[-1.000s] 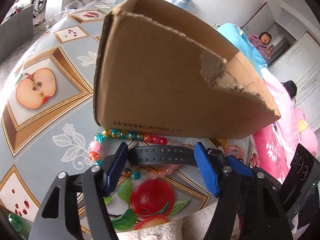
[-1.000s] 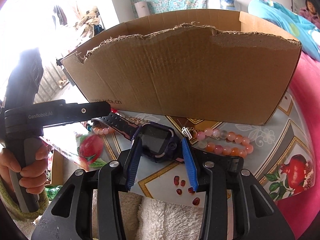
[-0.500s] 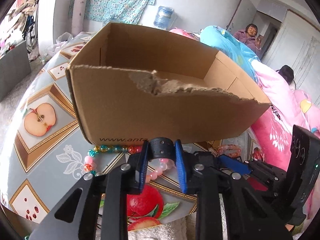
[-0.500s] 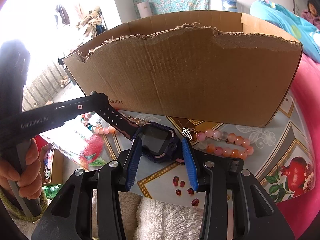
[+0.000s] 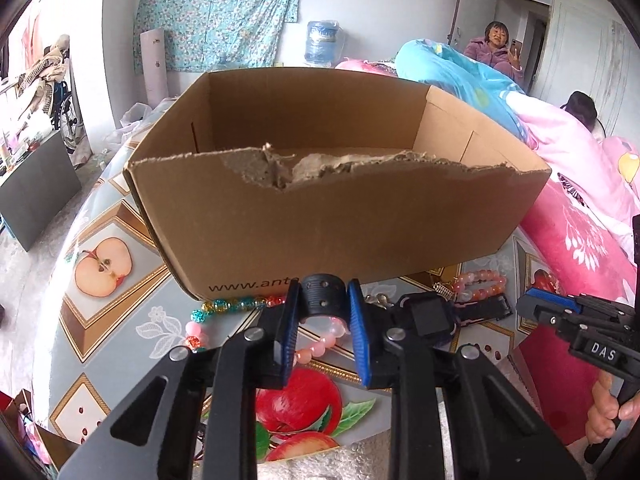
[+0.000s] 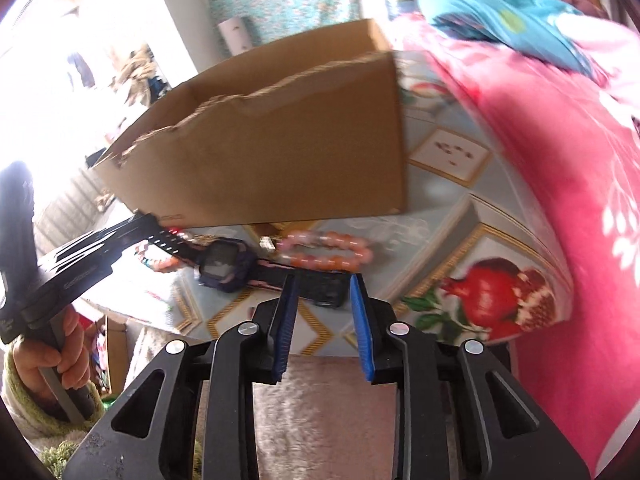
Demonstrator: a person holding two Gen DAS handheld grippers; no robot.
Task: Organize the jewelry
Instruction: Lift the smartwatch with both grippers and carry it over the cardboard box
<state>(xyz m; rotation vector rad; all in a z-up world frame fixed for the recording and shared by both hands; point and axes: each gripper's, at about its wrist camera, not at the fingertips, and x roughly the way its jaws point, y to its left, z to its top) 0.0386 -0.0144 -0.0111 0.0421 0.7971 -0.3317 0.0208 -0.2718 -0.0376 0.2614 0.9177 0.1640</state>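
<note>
- The left tool [image 5: 323,334] has its blue pads closed on the perforated black strap end [image 5: 323,300] of the watch [image 5: 430,317]; the strap fills the narrow gap between the pads.
- From that grip the strap runs to the right of the left tool, to the dark watch face and on to the other strap end [image 5: 490,307], which reaches toward the right tool [image 5: 554,310] at the frame's right edge.
- In the right wrist view the right tool [image 6: 323,318] stands with its pads apart; the black strap end [image 6: 322,289] lies just ahead of the tips, partly between them. The picture is blurred and I cannot tell whether either pad touches it.
- Beyond and left of the right tool's tips sits the watch [image 6: 226,262], with the left tool [image 6: 100,246] holding its far strap.
- Straight ahead of both tools stands the open cardboard box [image 5: 340,216] with a torn near rim, resting on the fruit-patterned surface [image 5: 104,300].
- Under and beside the left tool's tips lies a pink bead bracelet [image 5: 320,344]; a string of coloured beads [image 5: 232,306] lies left of it by the box's base.
- An orange-pink bead bracelet [image 5: 480,285] lies ahead and right of the watch face, near the box.
</note>
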